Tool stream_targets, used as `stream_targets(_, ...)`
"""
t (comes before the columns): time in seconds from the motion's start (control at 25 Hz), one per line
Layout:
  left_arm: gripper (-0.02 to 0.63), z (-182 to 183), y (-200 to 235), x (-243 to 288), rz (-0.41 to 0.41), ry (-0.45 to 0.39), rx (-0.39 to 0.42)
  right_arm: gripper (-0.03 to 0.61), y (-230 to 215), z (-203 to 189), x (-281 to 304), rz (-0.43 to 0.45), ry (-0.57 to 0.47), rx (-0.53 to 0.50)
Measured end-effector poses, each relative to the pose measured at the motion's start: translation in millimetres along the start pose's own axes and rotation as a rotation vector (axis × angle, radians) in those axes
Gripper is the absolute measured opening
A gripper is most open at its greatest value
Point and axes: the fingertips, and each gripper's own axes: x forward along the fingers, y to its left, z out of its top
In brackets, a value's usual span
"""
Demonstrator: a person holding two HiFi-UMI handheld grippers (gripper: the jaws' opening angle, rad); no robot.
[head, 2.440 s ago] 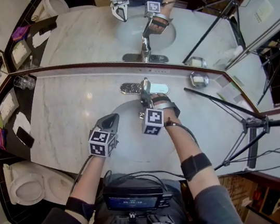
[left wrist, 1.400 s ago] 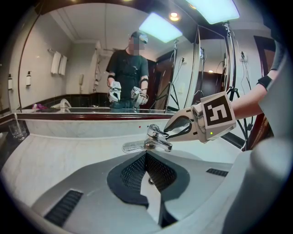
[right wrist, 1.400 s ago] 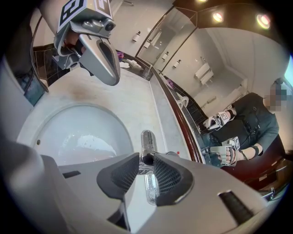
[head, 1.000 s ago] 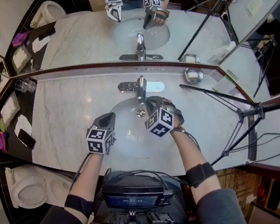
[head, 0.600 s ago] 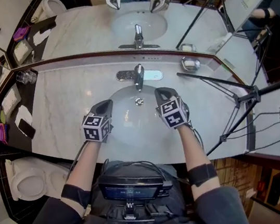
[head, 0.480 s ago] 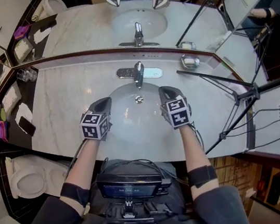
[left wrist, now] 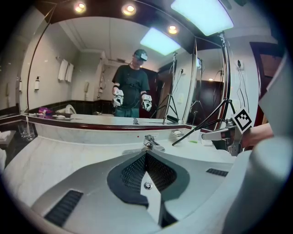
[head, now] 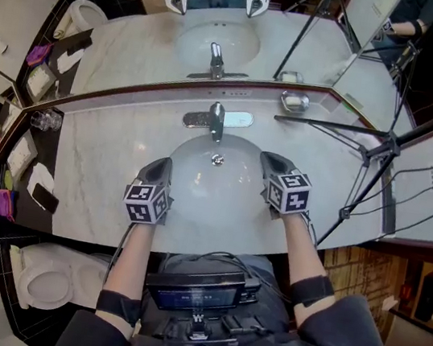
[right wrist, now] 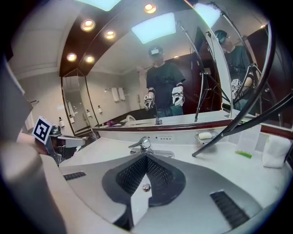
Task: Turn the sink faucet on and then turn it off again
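Note:
The chrome faucet [head: 216,118] stands at the back of the white sink basin [head: 196,197], its lever lying flat; no stream shows under the spout. My left gripper [head: 160,167] hovers over the basin's left rim, shut and holding nothing. My right gripper [head: 268,161] hovers over the right rim, also shut and holding nothing. Both point at the faucet from well short of it. In the left gripper view the faucet [left wrist: 151,143] sits just beyond the closed jaws. The right gripper view shows the faucet [right wrist: 142,145] past its closed jaws, with the drain [right wrist: 146,187] seen below.
A soap dish [head: 294,101] sits on the marble counter [head: 105,159] right of the faucet, below a large mirror. A tripod [head: 384,146] stands at the right. A glass [head: 42,120] is on the far left, a toilet [head: 39,287] lower left.
My right gripper has come away from the faucet, moving right and toward the person, and has rolled upright. The left gripper has lifted slightly beside the basin.

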Motion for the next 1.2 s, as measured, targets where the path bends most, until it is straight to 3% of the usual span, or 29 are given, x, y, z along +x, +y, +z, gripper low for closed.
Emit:
stream_targets(0.44, 0.002, -4, 4, 8, -0.001, 0.006, -0.008, 0.018, -2, 2, 1, -0.003, -0.003, 0.020)
stream_targets(0.6, 0.003, -6, 4, 16, 0.012, 0.020, 0.056, 0.018, -5, 3, 4, -0.009, 0.000, 0.022)
stream_targets(0.68, 0.037, -6, 1, 21, -0.003, 0.030, 0.088, 0.018, -7, 2, 5, -0.016, -0.001, 0.025)
stream_targets(0.88, 0.106, -2, -9, 40, -0.043, 0.056, 0.225, 0.018, -9, 3, 8, -0.020, -0.001, 0.034)
stream_targets(1.04, 0.171, 0, -28, 61, -0.093, 0.096, 0.375, 0.018, -9, 1, 11, -0.024, -0.002, 0.042)
stream_targets(1.2, 0.198, -9, -34, 90, -0.091, 0.135, 0.537, 0.018, -9, -3, 17, -0.020, -0.001, 0.045)
